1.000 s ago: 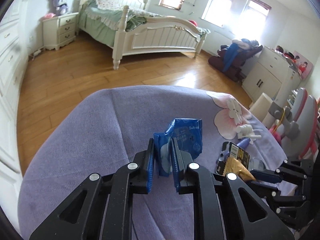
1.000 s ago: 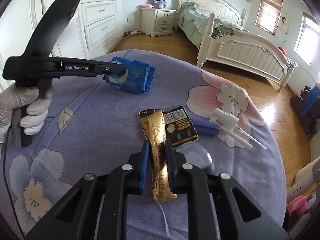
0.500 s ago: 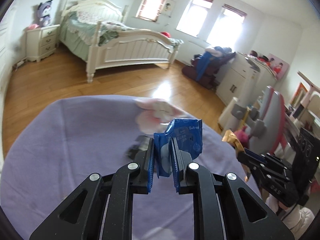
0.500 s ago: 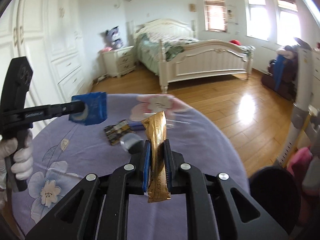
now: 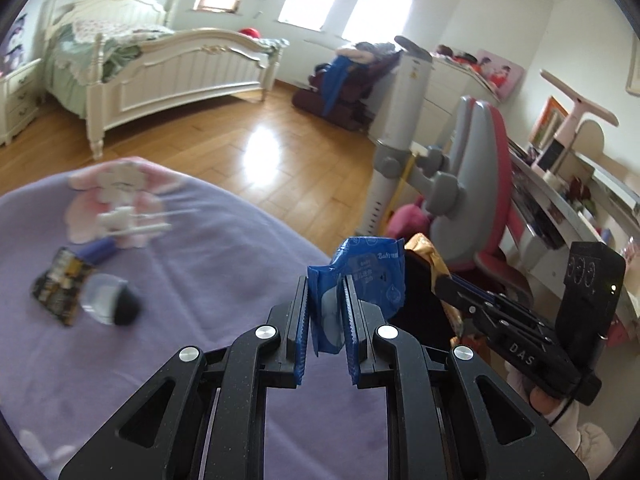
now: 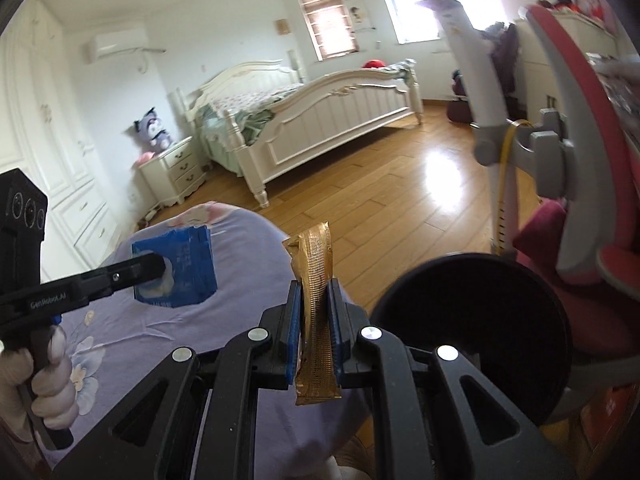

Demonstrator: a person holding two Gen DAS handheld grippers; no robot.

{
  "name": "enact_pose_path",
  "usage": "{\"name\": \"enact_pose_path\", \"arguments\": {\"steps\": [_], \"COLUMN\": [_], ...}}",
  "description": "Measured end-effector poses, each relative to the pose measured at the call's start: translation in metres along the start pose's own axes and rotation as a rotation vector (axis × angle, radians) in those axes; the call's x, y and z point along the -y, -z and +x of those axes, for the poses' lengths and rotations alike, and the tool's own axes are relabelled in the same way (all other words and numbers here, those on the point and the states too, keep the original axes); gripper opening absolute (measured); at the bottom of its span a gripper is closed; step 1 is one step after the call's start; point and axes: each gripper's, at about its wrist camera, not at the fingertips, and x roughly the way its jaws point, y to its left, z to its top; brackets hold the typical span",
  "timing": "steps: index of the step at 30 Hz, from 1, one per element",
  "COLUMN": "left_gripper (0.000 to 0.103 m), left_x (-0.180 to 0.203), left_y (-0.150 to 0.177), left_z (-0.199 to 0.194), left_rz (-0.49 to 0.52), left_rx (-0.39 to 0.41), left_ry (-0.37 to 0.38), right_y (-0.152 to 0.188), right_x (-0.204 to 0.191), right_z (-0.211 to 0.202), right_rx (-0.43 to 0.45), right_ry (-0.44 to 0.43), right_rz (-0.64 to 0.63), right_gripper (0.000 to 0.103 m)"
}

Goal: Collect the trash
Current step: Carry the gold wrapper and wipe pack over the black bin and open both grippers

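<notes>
Left gripper clamped on blue wipes packet — lifted above purple tablecloth. Right gripper clamped on gold wrapper — beside black bin.

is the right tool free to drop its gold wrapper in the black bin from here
Probably yes: the right tool grips the gold wrapper just left of the open black bin, and nothing shows between them.

Beyond the right tongs open air is lying over the wood floor — but the black bin is sitting just right, the grey-and-red chair crowding behind it. On the tabletop, a dark wrapper, a pump and a clear cap are cluttering the far left
</notes>
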Motion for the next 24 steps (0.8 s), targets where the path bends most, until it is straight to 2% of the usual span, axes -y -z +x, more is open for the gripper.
{"name": "enact_pose_path", "arguments": {"steps": [9, 16, 19, 20, 21, 22, 23, 24], "left_gripper": [0.016, 0.016, 0.018, 0.019, 0.019, 0.025, 0.037, 0.047], "left_x": [0.07, 0.096, 0.107, 0.108, 0.112, 0.116, 0.117, 0.118], "left_y": [0.007, 0.011, 0.01, 0.009, 0.006, 0.005, 0.002, 0.0], "left_z": [0.067, 0.099, 0.115, 0.117, 0.121, 0.123, 0.124, 0.124], "left_rz": [0.065, 0.091, 0.108, 0.117, 0.132, 0.141, 0.146, 0.147], "left_rx": [-0.092, -0.142, -0.159, -0.162, -0.163, -0.161, -0.157, -0.147], "left_ry": [0.063, 0.078, 0.087, 0.087, 0.075, 0.067, 0.063, 0.06], "right_y": [0.019, 0.03, 0.031, 0.032, 0.032, 0.032, 0.033, 0.034], "right_x": [0.072, 0.1, 0.106, 0.109, 0.113, 0.115, 0.117, 0.119], "right_z": [-0.016, -0.022, -0.022, -0.021, -0.02, -0.019, -0.019, -0.02], "right_rx": [0.004, 0.001, 0.002, -0.009, -0.018, -0.024, -0.03, -0.034], "right_ry": [0.064, 0.083, 0.093, 0.094, 0.092, 0.096, 0.103, 0.101], "right_rz": [0.141, 0.195, 0.218, 0.232, 0.244, 0.25, 0.257, 0.265], "right_gripper": [0.014, 0.014, 0.018, 0.022, 0.035, 0.042, 0.053, 0.055]}}
